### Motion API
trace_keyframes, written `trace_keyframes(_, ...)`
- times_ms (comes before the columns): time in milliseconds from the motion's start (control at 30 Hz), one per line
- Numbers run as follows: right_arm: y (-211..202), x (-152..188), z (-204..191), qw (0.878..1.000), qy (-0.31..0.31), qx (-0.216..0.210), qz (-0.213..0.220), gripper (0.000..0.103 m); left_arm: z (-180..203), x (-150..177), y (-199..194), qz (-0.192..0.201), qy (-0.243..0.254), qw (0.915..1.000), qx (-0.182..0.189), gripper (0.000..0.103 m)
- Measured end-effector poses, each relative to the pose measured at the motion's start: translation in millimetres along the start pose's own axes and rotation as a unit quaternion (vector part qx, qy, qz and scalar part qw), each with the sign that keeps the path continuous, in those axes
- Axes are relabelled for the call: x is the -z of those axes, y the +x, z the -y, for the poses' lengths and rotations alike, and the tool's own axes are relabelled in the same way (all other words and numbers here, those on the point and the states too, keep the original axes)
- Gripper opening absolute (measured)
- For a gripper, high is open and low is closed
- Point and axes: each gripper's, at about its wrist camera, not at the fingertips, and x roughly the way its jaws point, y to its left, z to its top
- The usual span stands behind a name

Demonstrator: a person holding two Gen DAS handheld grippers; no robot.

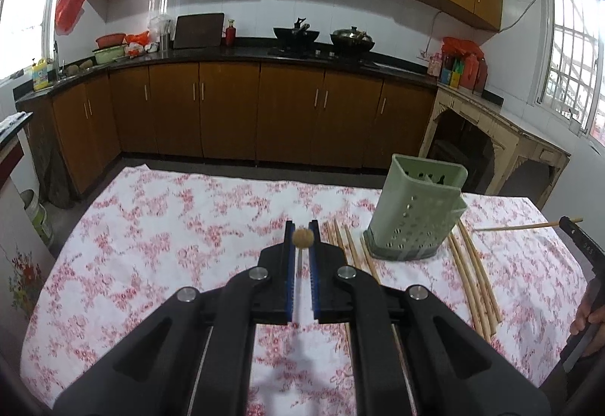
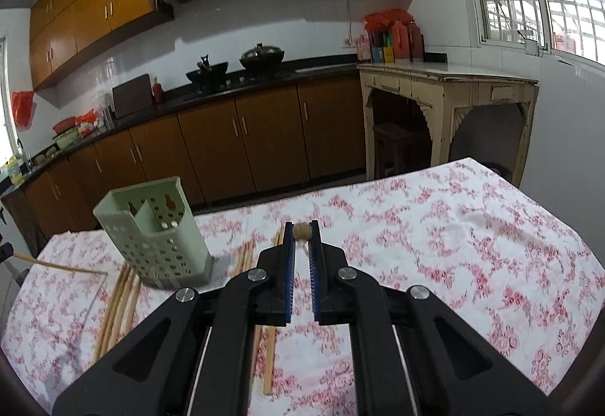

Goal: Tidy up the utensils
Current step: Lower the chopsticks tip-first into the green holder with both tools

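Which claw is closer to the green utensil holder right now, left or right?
It's hard to say. The left claw hangs left of the green utensil holder; the right claw hangs to its right. Both sit a similar way off, each clamping a chopstick.

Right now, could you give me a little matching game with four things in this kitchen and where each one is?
Things:
1. green holder
2. loose chopsticks
3. lidded pan
4. red plastic bag

Places:
A. hanging on the tiled wall
B. lying flat on the flowered cloth
C. on the stove
D. standing on the flowered cloth

Pairs: 1-D, 2-B, 3-C, 4-A
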Motion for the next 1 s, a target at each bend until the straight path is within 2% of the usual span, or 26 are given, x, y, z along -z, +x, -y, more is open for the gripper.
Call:
trace_keyframes(133,0.1,-10.7,1.7,1.0,0.01,-0.005,0.007,0.008,1.0,-9.5,-0.3,0.009,0.0,0.9999,-0.007,0.008)
trace_keyframes(700,-13.5,-51.0,-4.9,0.999,0.01,-0.02,0.031,0.008,12.3,-44.5,-25.0,0.046,0.019,0.9988,0.003,0.008)
trace_keyframes(1000,-40.2,-111.0,-31.3,0.993,0.013,-0.089,0.08,0.008,51.6,-98.8,-66.2,0.1,0.051,0.9926,0.044,0.008)
